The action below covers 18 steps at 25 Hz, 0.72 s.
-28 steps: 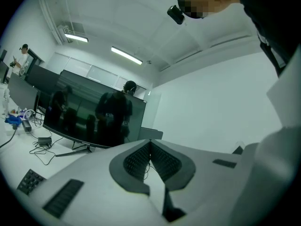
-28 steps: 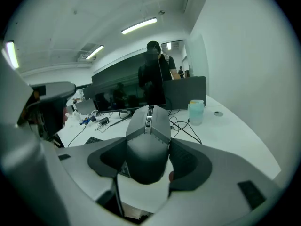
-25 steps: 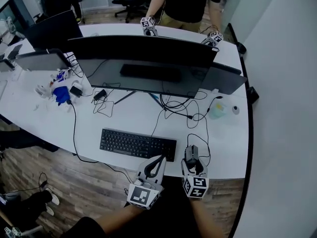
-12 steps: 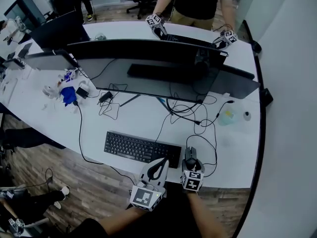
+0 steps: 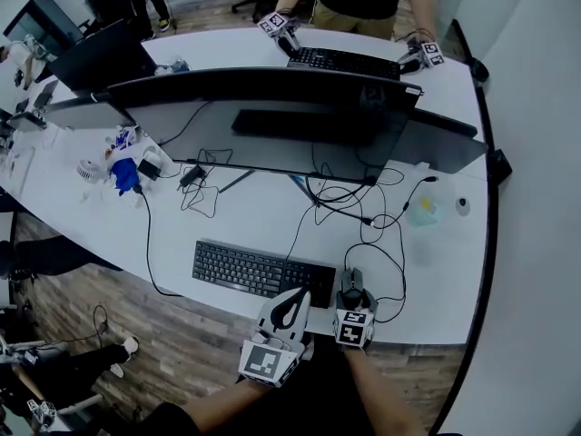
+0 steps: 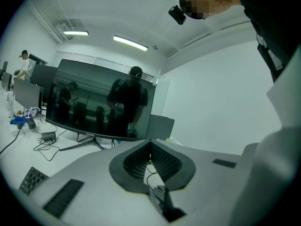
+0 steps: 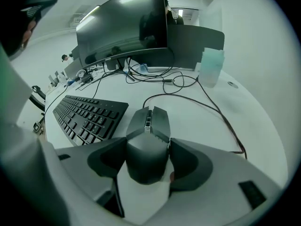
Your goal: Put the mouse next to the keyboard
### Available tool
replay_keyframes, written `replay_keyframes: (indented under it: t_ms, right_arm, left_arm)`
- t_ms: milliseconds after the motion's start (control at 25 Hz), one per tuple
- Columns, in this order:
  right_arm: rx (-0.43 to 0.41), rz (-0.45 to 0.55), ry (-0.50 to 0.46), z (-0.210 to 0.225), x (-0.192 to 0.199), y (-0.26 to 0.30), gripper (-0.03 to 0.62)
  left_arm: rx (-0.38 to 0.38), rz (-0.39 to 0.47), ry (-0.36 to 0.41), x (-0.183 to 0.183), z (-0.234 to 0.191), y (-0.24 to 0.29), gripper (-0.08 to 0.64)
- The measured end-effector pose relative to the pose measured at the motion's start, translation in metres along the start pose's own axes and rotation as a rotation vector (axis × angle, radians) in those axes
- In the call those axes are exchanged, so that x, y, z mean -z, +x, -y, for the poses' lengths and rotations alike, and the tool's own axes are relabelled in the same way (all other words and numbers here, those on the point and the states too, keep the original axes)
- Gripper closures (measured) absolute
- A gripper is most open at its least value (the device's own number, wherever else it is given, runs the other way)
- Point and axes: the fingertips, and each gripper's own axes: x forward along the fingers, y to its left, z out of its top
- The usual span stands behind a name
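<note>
The dark wired mouse (image 7: 148,135) rests on the white desk (image 7: 244,117), just right of the black keyboard (image 7: 87,114). My right gripper (image 7: 148,149) is shut on the mouse, one pad on each of its sides. From the head view, the mouse (image 5: 351,285) lies beside the keyboard's (image 5: 263,273) right end, with the right gripper (image 5: 352,303) behind it at the desk's front edge. Next to it, my left gripper (image 5: 296,298) hovers over the front edge, shut with nothing between its fingers (image 6: 162,161).
A wide dark monitor (image 5: 272,107) stands behind the keyboard, with tangled cables (image 5: 363,212) in front of its stand. A translucent bottle (image 5: 423,211) sits at the right. Across the desk, another person holds two grippers by a second keyboard (image 5: 345,62). Blue clutter (image 5: 123,173) lies left.
The right gripper and the mouse have edged left, so the gap to the keyboard's right end is smaller. The head view has shifted. The left gripper has stayed shut.
</note>
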Motion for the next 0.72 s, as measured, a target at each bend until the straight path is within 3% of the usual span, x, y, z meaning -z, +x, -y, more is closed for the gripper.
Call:
replay_keyframes:
  t_ms: [120, 360, 720]
  right_arm:
    - [-0.007, 0.003, 0.000, 0.001, 0.000, 0.002, 0.295]
    - [-0.027, -0.003, 0.119, 0.008, -0.004, -0.027, 0.276]
    - [-0.111, 0.246, 0.124, -0.032, -0.060, -0.128, 0.276]
  left_arm:
    - [0.004, -0.004, 0.002, 0.002, -0.001, 0.000, 0.548]
    - [0.031, 0.021, 0.003, -0.006, 0.001, -0.007, 0.548]
    - [0.112, 0.047, -0.047, -0.012, 0.013, -0.039, 0.548]
